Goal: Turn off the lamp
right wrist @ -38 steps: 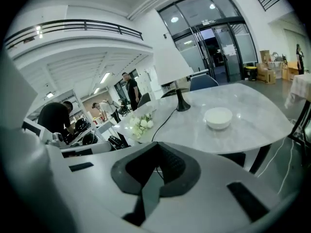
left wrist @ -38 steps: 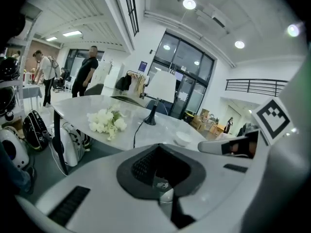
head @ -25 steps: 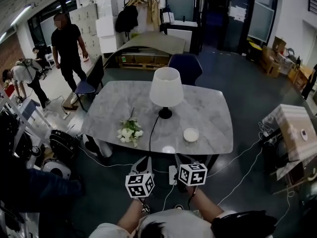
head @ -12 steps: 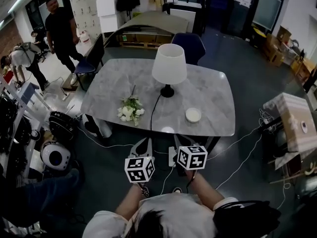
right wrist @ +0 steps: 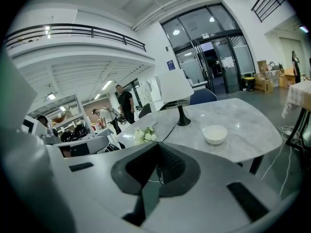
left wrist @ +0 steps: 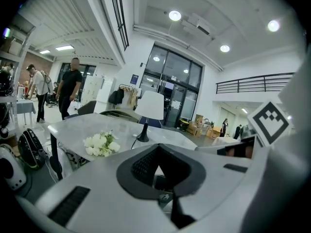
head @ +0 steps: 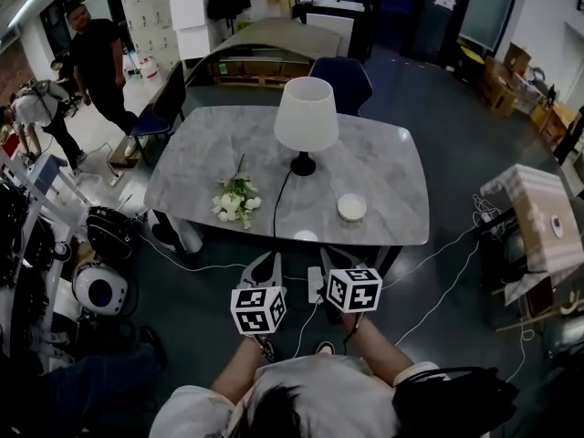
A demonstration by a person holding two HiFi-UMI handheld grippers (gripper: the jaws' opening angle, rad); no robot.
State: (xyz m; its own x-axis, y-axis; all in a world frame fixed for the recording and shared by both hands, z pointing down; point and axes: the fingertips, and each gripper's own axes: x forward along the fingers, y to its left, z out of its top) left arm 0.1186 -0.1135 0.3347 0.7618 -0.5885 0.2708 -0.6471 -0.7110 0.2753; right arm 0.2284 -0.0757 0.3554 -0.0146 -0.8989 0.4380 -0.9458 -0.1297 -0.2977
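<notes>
1. The lamp (head: 306,115) sits just above the middle of the head view, upright on the grey marble table (head: 392,176). White shade, black stem and a round black base.
2. A dark cord (head: 277,210) runs from the lamp base down toward the near edge of the table.
3. Left of the cord there's a small bunch of white flowers (head: 235,200) lying on the tabletop. Right of it is a little white bowl (head: 351,207). Both are near the lamp but not touching it.
4. The left gripper (head: 265,265) is at lower centre of the head view, over the floor and short of the table edge. In its own view the jaws are clenched together with nothing in them.
5. The right gripper (head: 330,261) is right beside it, same deal: pinched closed, empty, pointing at the table. Well apart from the lamp.
6. A blue chair (head: 347,78) is tucked in at the far side of the table.
7. A person (head: 96,57) in dark clothes is standing at the upper left.
</notes>
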